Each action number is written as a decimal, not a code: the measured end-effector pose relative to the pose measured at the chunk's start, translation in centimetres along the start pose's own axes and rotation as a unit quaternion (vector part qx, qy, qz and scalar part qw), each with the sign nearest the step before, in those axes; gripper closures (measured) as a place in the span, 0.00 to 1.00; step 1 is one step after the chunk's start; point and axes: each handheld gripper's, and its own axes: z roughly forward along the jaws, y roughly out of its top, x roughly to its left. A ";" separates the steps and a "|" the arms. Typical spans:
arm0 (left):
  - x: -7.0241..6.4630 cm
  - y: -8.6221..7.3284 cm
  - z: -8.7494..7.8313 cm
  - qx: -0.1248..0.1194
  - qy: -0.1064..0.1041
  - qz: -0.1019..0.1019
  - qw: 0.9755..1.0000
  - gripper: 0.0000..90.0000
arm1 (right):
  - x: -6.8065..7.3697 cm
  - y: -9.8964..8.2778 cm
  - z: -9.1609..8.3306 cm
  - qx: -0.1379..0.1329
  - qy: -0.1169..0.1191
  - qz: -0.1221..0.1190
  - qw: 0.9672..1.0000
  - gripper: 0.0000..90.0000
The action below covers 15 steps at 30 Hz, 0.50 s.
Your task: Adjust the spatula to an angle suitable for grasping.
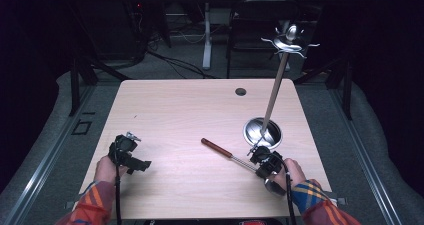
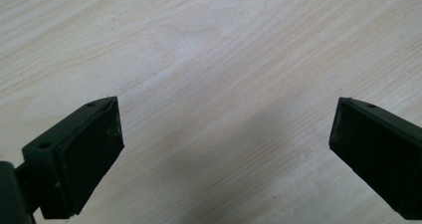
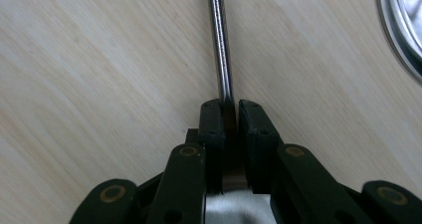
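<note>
High view: right gripper (image 1: 260,160) clamps a wooden-handled utensil (image 1: 222,151) lying on the desk (image 1: 175,110) beside the hanging rack's steel base (image 1: 263,132). Left gripper view: left gripper (image 2: 226,134) open, idle above bare desk. Right gripper view: jaws closed on the metal shaft (image 3: 221,45); next, probably lift toward the rack hooks (image 1: 289,45).

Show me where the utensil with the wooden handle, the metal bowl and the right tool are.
utensil (image 1: 216,147), high view, wooden handle.
metal bowl (image 1: 251,128), high view, left rim.
right tool (image 3: 230,106), right gripper view, jaw tips clamping the shaft.
</note>
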 end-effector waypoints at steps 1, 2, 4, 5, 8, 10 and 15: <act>0.0 0.0 0.0 0.001 0.000 0.000 1.000 0.00 | -0.1 -0.2 0.0 0.000 -0.003 0.001 1.000 0.90; 0.0 0.0 0.0 0.001 0.000 0.000 1.000 0.00 | -0.2 -0.4 0.0 0.001 -0.004 0.004 1.000 0.90; 0.0 0.0 0.0 0.000 0.000 0.000 1.000 0.01 | -0.3 -0.6 0.0 0.002 -0.003 0.010 1.000 0.90; 0.0 0.0 0.0 0.000 0.000 0.000 1.000 0.01 | -0.4 -0.8 -0.1 0.007 -0.005 0.011 1.000 0.90; 0.0 0.0 0.0 0.000 0.000 0.000 1.000 0.01 | -0.1 -1.8 0.9 -0.059 -0.007 0.075 0.995 0.89; -0.1 0.0 0.0 0.000 -0.001 0.000 1.000 0.01 | -1.3 -1.7 -0.1 0.020 -0.012 0.022 0.999 0.85; -0.1 0.0 0.0 -0.004 -0.003 0.000 1.000 0.00 | -1.1 -1.4 -0.4 0.009 -0.004 0.016 1.000 0.74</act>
